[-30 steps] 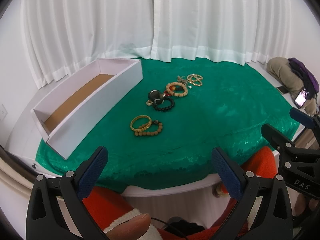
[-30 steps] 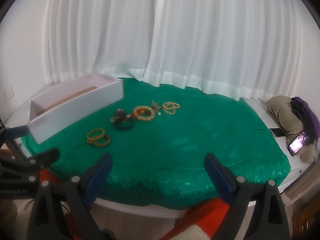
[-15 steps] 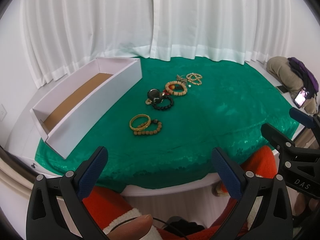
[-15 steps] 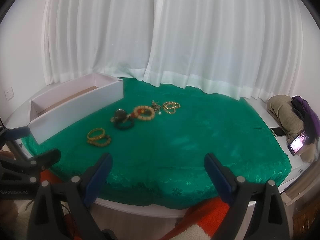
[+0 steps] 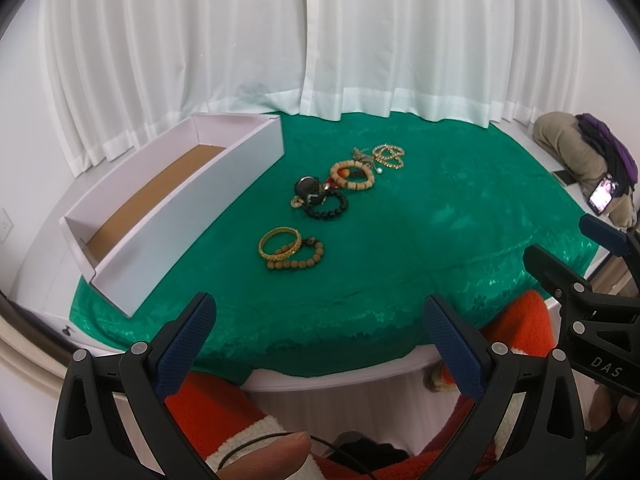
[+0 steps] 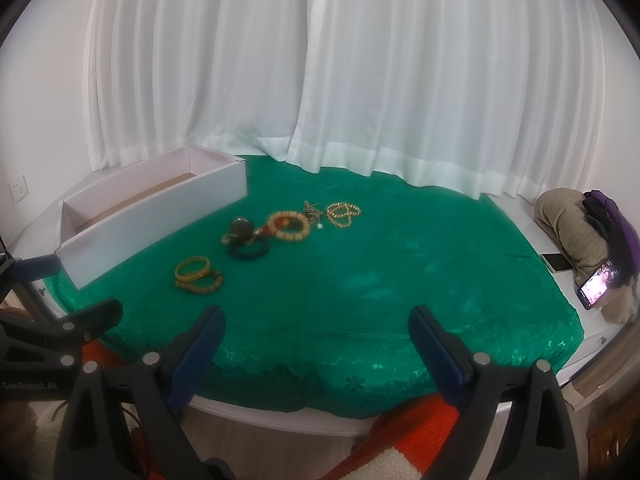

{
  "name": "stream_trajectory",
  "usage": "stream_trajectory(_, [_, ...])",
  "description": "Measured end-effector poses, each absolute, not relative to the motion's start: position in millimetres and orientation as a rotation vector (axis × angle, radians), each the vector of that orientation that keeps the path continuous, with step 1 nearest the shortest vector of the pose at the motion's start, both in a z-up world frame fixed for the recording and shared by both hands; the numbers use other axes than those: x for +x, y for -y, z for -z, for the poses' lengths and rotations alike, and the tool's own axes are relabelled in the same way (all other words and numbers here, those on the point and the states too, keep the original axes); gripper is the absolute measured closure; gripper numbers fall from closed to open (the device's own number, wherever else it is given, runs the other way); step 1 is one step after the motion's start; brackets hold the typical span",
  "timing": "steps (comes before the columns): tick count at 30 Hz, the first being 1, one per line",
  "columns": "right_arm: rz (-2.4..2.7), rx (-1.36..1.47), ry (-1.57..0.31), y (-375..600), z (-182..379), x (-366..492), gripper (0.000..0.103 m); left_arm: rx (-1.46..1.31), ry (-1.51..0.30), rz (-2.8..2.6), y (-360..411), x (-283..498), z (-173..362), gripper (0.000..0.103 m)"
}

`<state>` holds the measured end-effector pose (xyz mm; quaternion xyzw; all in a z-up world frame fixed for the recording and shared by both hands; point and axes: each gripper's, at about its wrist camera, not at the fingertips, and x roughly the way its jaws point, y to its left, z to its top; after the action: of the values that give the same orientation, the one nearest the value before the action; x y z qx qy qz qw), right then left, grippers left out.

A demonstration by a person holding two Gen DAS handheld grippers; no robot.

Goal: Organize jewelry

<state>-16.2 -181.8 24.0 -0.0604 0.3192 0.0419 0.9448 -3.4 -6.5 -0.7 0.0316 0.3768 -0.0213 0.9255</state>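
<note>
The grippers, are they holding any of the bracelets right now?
No. The left gripper and right gripper are both open and empty; the gold bangle and other bracelets lie on the green cloth.

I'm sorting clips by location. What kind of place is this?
Probably a home room, perhaps a bedroom: white curtains behind a table under a green cloth, bundled clothes and a lit phone alongside.

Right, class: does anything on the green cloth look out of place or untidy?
Yes: the jewelry lies in overlapping heaps. The gold bangle overlaps the brown bead bracelet, all outside the white box, which shows only its bare brown floor.
</note>
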Motion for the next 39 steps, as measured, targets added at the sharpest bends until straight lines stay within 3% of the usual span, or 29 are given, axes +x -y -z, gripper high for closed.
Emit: stream_trajectory(39, [-0.087, -0.117, -0.652, 182.7, -22.7, -15.2, 0.009, 0.075, -0.77, 0.042, 8.9, -5.9, 5.8, 0.0])
